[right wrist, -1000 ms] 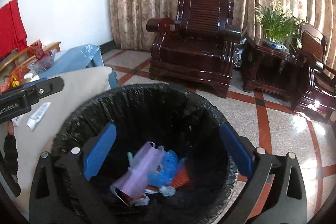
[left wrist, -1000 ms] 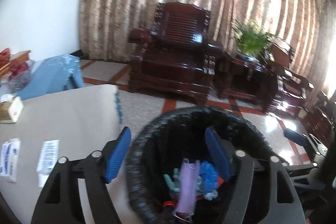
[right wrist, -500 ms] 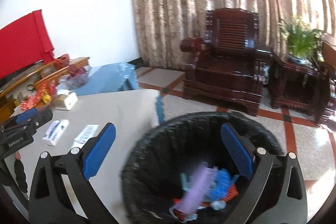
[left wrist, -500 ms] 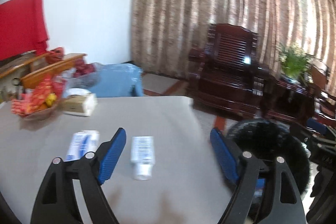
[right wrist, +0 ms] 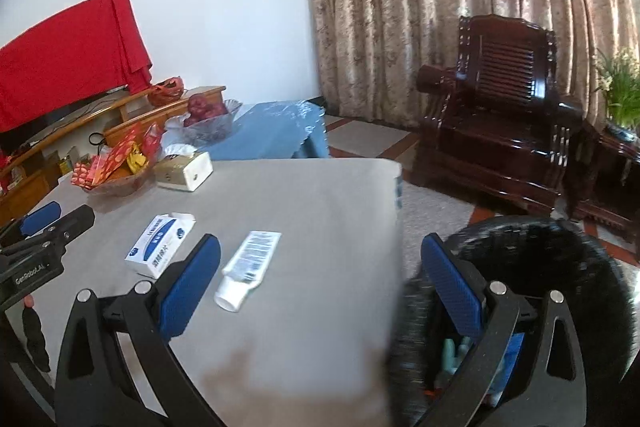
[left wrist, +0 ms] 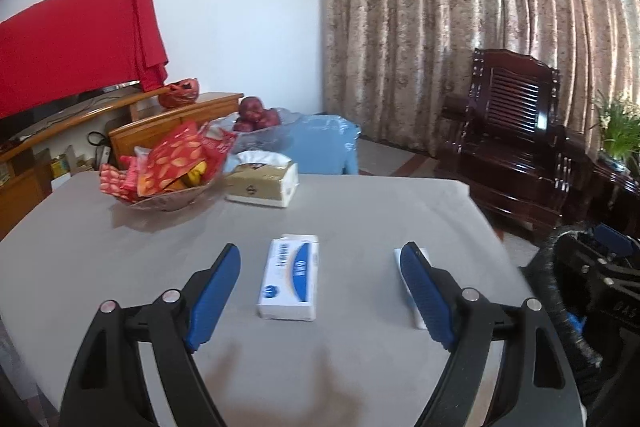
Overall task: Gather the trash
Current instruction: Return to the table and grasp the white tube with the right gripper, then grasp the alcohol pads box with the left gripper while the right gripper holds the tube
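Observation:
A white and blue box (left wrist: 290, 279) lies on the grey table (left wrist: 120, 247), just ahead of my left gripper (left wrist: 324, 291) and between its wide-open fingers, untouched. A white tube (right wrist: 250, 267) lies to the right of the box (right wrist: 160, 245); in the left wrist view most of the tube (left wrist: 418, 321) is hidden behind the right pad. My right gripper (right wrist: 320, 287) hangs open and empty over the table's right edge, with the tube near its left pad. The black-lined bin (right wrist: 560, 267) holding several bits of trash stands on the floor to the right.
A bowl of red snack packets (left wrist: 168, 171) and a tissue box (left wrist: 262, 183) sit at the table's far side. Behind them is a fruit bowl (right wrist: 208, 119) on a blue-covered stand. A dark wooden armchair (right wrist: 500, 115) and a potted plant (right wrist: 622, 87) stand by the curtain.
Both views have swung left, away from the bin and onto the table. The box and tube now lie just ahead of the grippers. Both grippers stay open.

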Motion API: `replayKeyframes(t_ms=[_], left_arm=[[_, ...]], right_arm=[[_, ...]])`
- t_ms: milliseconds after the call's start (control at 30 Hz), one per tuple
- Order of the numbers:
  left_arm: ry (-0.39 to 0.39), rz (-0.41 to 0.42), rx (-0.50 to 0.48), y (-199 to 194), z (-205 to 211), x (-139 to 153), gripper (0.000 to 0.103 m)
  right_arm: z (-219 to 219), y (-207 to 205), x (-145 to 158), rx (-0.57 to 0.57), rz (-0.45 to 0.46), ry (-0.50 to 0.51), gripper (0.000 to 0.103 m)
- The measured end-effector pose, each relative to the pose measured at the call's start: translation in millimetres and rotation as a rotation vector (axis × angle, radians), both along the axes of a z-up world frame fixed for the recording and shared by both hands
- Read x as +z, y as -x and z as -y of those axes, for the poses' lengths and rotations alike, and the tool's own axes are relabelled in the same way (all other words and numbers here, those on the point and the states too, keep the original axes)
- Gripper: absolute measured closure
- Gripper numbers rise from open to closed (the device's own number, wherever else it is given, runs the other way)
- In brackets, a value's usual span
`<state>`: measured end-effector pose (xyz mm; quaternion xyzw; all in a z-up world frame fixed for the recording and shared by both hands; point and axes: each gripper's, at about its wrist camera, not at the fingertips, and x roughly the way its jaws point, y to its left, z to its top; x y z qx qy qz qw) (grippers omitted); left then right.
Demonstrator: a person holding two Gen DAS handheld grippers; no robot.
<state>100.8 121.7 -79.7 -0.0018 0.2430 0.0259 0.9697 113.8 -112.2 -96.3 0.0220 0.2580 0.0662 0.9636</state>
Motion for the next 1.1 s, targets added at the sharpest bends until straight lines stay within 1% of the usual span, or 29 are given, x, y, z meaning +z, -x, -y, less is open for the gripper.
replayKeyframes(t_ms=[100,200,300,467,533,600,767,867,933,1000,1033,1067,1100], left_arm=[[-0.007,-0.013,0.016,-3,-12,-10,0.022],[-0.003,-0.037,0.035,-6,-25,-22,0.022],[0.003,-0.059,0.053,-11,-36,-33,0.022],[0.001,-0.080,0.068,-19,-48,-44,0.022],[0.002,-0.084,0.068,-21,-51,-48,0.022],[0.000,-0.085,0.068,-24,-52,-49,0.022],[0.009,-0.094,0.073,-30,-57,-55,0.022],[0.013,-0.096,0.076,-32,-59,-56,0.022],[0.016,-0.100,0.079,-33,-60,-58,0.022],[0.019,-0.105,0.081,-34,-60,-60,0.022],[0.021,-0.107,0.082,-35,-60,-60,0.022],[0.022,-0.108,0.082,-35,-60,-61,0.022],[0.023,-0.110,0.081,-36,-60,-62,0.022]], right_arm=[[-26,-11,-14,0.017,-0.024,0.010,0.005],[-43,-18,-29,0.034,-0.045,0.021,0.005],[-60,-32,-47,0.041,-0.090,0.034,0.006],[-74,-48,-67,0.030,-0.141,0.030,0.006],[-79,-54,-74,0.028,-0.159,0.036,0.008],[-82,-61,-78,0.032,-0.188,0.029,0.016],[-89,-76,-86,0.041,-0.244,0.041,0.023],[-93,-82,-91,0.050,-0.282,0.050,0.029],[-95,-85,-95,0.056,-0.301,0.054,0.038],[-97,-87,-99,0.070,-0.327,0.055,0.050],[-98,-90,-101,0.074,-0.342,0.052,0.053],[-97,-91,-102,0.076,-0.355,0.049,0.059],[-97,-92,-104,0.077,-0.364,0.044,0.060]])
